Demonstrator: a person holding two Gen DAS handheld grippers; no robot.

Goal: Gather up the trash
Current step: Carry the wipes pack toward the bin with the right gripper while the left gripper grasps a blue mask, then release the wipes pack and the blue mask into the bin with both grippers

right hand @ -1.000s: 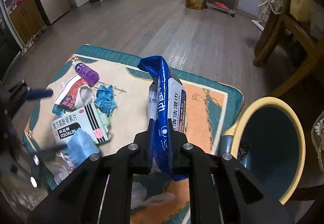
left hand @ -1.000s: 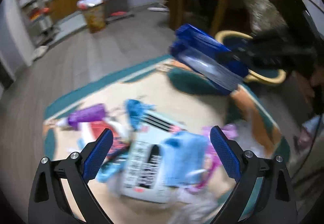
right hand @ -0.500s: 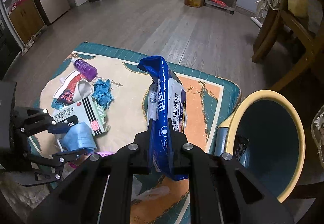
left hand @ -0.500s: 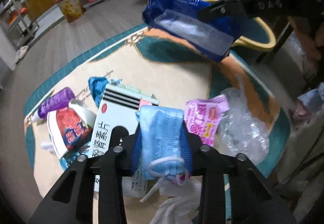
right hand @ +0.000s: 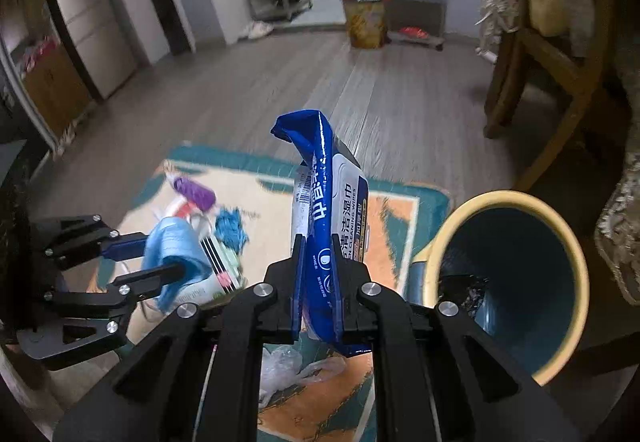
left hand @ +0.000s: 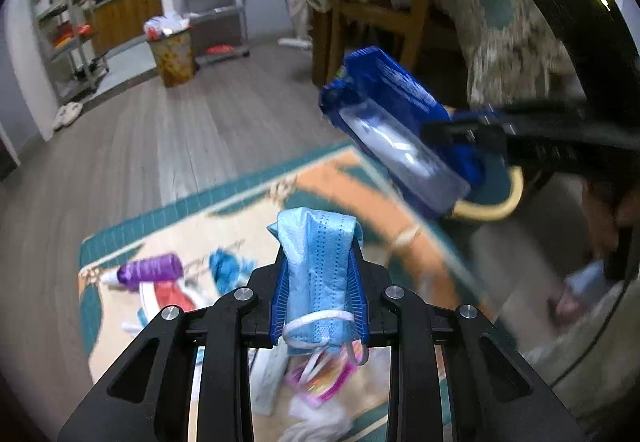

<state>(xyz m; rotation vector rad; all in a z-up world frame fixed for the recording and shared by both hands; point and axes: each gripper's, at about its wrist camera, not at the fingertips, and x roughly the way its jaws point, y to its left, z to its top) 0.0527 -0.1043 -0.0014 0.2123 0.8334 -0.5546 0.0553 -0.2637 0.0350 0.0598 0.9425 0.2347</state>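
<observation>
My left gripper [left hand: 318, 306] just closed jaws on face mask [left hand: 316, 266], lifted off rug [right hand: 396, 210] (earlier wide open). Right gripper [right hand: 318, 282] clamps wipes pack [right hand: 332, 226]; bin [right hand: 506, 274] close beside. Both loads ready to drop.

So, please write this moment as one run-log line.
left gripper: just closed on blue face mask | right gripper: shut on blue wipes pack | bin: open, beside rug

Dim indoor light, motion blur, fisheye-warped dark edges
</observation>
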